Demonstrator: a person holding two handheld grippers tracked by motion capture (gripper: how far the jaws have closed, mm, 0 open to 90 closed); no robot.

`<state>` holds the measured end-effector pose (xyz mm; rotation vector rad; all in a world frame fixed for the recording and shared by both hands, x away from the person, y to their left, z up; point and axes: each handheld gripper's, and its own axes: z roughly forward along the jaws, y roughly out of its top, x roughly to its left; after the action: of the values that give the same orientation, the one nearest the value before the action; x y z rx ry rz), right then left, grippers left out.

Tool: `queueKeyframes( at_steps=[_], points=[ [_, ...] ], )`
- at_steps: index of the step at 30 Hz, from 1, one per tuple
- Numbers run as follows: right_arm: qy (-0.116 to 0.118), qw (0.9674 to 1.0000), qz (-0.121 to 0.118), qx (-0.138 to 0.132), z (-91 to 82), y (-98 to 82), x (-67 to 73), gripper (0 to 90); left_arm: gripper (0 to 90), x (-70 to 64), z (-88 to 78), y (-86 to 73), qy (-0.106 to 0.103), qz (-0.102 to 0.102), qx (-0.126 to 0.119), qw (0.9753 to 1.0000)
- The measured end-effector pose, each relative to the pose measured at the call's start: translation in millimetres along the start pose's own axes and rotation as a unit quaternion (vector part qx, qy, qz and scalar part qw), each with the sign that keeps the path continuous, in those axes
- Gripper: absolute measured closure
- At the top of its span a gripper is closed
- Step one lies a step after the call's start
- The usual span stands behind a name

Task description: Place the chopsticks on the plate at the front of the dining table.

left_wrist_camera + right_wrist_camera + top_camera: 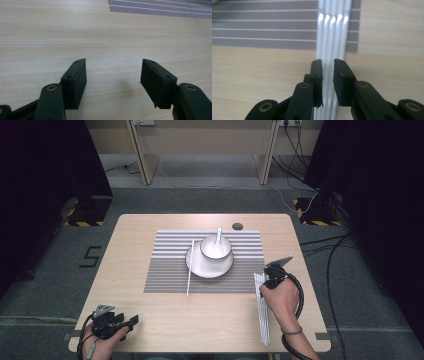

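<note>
Looking down from the high view, you have one chopstick (190, 267) laid beside the bowl (215, 247), your left gripper (113, 75) idles with jaws spread, while your right gripper (328, 75) seemingly pinches a white chopstick (331, 37) from the bundle, still to place.

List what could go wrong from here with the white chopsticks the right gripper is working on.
1. The right gripper has its jaws around one or two sticks of a tightly packed row of white chopsticks; lifting could drag or scatter the neighbours.
2. The sticks lie near the table edge, so a nudge might roll some off.
3. A thin, glossy stick may slip from the pads.
</note>
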<state>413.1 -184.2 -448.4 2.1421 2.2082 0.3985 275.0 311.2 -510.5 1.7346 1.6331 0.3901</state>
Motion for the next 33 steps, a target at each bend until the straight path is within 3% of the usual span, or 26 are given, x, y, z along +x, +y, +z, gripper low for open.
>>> queueKeyframes(
  at_steps=[7, 22, 33],
  points=[
    [-0.005, 0.9998, 0.007, 0.017, 10.9, -5.4, -12.4, 79.1, 37.4, 0.0, 0.1, 0.0, 0.000, 0.000, -0.001, 1.0000],
    [-0.028, 0.9989, -0.002, 0.037, 20.6, -5.0, -7.7, 82.8, 37.4, 0.0, 0.1, -0.1, -0.001, -0.001, -0.001, 1.0000],
    [-0.048, 0.9980, 0.003, 0.041, 19.1, -5.2, -16.4, 84.5, 37.4, -0.2, 0.3, -0.2, 0.000, 0.000, -0.002, 1.0000]
  ],
)
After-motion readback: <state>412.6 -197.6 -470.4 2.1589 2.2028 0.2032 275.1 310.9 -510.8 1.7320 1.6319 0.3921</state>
